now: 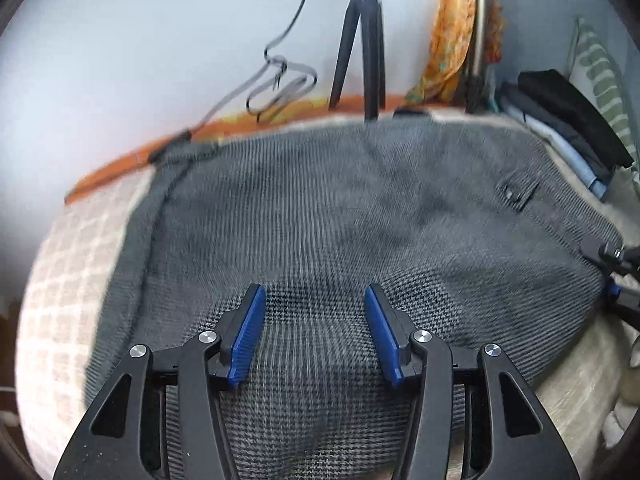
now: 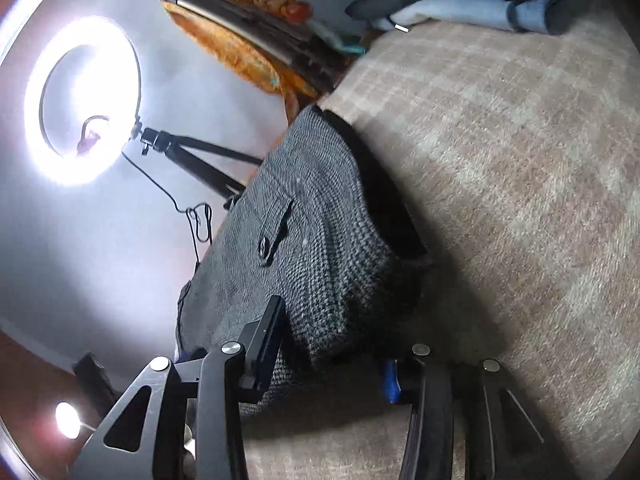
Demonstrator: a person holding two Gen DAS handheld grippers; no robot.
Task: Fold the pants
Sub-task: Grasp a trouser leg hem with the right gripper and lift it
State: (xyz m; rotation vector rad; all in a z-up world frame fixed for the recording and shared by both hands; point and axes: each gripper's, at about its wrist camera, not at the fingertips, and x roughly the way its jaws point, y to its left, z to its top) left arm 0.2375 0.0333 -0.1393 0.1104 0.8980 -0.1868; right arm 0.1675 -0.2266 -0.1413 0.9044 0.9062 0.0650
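Left wrist view shows the grey houndstooth pants (image 1: 360, 216) spread flat over a beige checked blanket (image 1: 68, 288), a buttoned pocket flap (image 1: 518, 190) toward their right side. The left gripper (image 1: 316, 328) hangs over the near edge of the cloth with its blue pads (image 1: 250, 336) spread apart and nothing pinched between them; the fabric lies below the gap. At the far right edge of this view the right gripper (image 1: 612, 268) sits at the pants' side. Behind the pants stand a black tripod (image 1: 362, 40), a loose cable (image 1: 280, 80) and an orange cloth (image 1: 452, 36), with a pile of folded clothes (image 1: 560, 128) to the right. Right wrist view has the right gripper (image 2: 336, 360) straddling a raised fold at the edge of the pants (image 2: 312, 240); cloth sits between its fingers, but I cannot tell whether the pads press on it. A lit ring light (image 2: 80, 100) glows on its tripod beside the blanket (image 2: 500, 200).
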